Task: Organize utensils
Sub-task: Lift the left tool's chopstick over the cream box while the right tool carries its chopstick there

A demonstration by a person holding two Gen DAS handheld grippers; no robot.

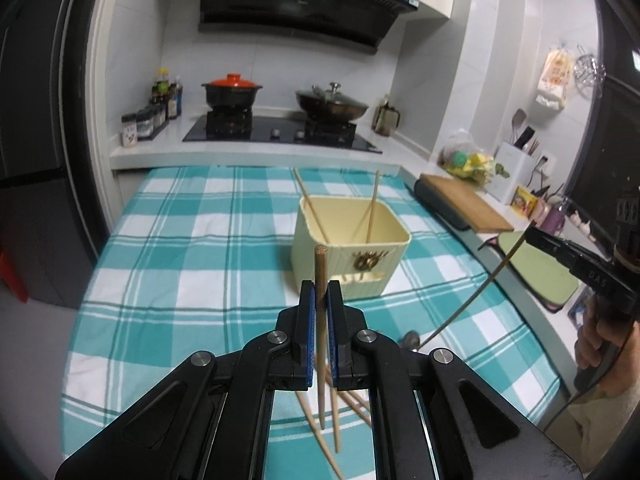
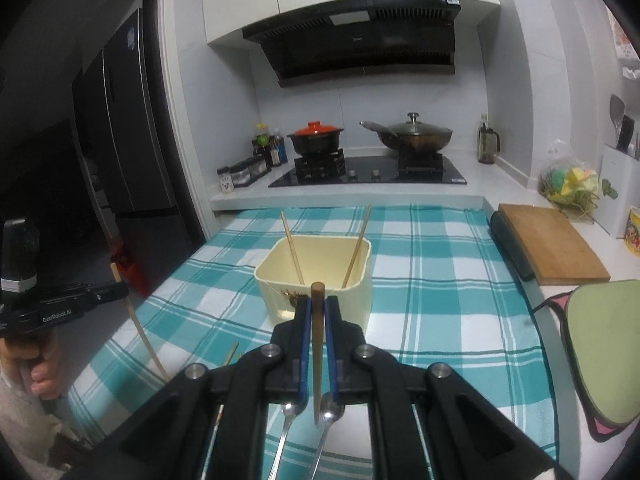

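Observation:
A cream utensil box (image 1: pixel 352 242) (image 2: pixel 316 280) stands on the checked cloth with two chopsticks (image 1: pixel 372 206) (image 2: pixel 356 250) leaning inside. My left gripper (image 1: pixel 321 292) is shut on a wooden chopstick (image 1: pixel 321 320), held upright above the cloth; it also shows in the right wrist view (image 2: pixel 144 340). My right gripper (image 2: pixel 317 308) is shut on a darker chopstick (image 2: pixel 317 344), also upright; in the left wrist view that gripper (image 1: pixel 536 236) holds the stick (image 1: pixel 480 292) at the right. Several loose chopsticks (image 1: pixel 336 412) lie under the left gripper. Two metal spoons (image 2: pixel 288 420) lie under the right gripper.
The table wears a teal checked cloth (image 1: pixel 192 248) (image 2: pixel 440 280). A wooden cutting board (image 2: pixel 552 244) and a green mat (image 2: pixel 604 316) lie on the right counter. A stove with an orange-lidded pot (image 2: pixel 316 138) and a wok (image 2: pixel 412 136) stands behind.

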